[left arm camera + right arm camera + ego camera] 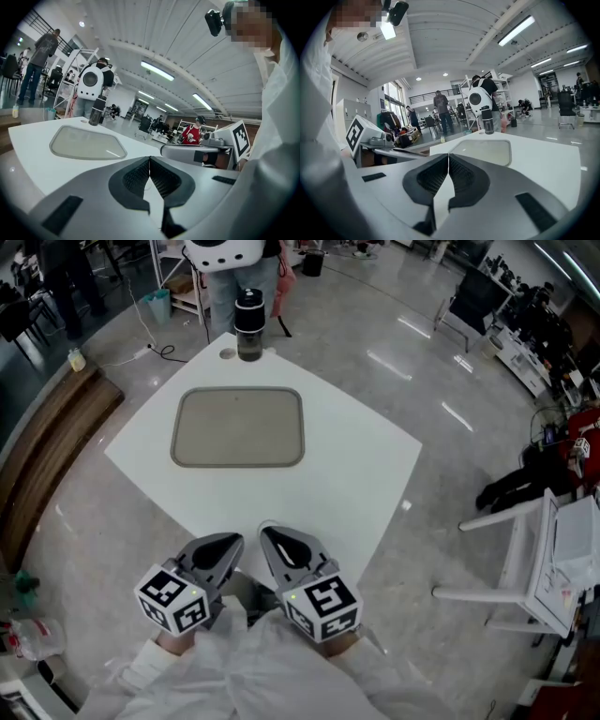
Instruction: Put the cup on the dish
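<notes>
A dark cup [249, 324] with a lid stands upright at the far corner of the white table [366, 465]. It also shows in the left gripper view, cup [95, 111], and in the right gripper view, cup [488, 125]. A beige rectangular dish [238, 427] lies in the table's middle, nearer me than the cup. My left gripper [231, 541] and right gripper [269, 532] hover side by side over the table's near corner, both shut and empty, far from the cup.
A small round mark or cap [227, 354] lies on the table left of the cup. A person [234, 268] stands just behind the far corner. A wooden bench [52, 442] runs along the left. A white chair [534, 559] stands on the right.
</notes>
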Tool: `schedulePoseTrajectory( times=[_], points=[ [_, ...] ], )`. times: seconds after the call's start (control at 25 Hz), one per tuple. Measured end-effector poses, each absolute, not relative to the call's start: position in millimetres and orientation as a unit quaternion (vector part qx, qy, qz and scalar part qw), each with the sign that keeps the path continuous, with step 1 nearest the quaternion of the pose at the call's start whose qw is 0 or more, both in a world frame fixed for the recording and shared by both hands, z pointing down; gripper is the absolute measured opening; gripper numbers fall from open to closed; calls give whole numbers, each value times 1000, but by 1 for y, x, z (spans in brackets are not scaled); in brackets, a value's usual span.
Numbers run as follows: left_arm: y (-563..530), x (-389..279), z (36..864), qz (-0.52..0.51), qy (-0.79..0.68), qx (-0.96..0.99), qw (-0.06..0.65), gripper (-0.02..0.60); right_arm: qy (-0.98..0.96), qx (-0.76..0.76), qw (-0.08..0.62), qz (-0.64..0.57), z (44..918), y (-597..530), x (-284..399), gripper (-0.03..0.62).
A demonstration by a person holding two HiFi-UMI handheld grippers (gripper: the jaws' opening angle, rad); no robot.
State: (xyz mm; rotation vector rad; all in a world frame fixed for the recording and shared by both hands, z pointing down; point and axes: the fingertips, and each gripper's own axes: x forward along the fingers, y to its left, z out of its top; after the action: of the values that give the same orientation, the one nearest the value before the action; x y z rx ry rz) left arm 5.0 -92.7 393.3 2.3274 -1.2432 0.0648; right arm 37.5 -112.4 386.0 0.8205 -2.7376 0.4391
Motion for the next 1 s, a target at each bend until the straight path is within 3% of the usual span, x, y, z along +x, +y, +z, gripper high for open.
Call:
schedulePoseTrajectory(
  times=[1.0],
  points=[
    [-112, -5, 418, 67, -377, 875, 295, 9, -914, 336, 170, 149, 413, -121, 37, 16]
  ],
)
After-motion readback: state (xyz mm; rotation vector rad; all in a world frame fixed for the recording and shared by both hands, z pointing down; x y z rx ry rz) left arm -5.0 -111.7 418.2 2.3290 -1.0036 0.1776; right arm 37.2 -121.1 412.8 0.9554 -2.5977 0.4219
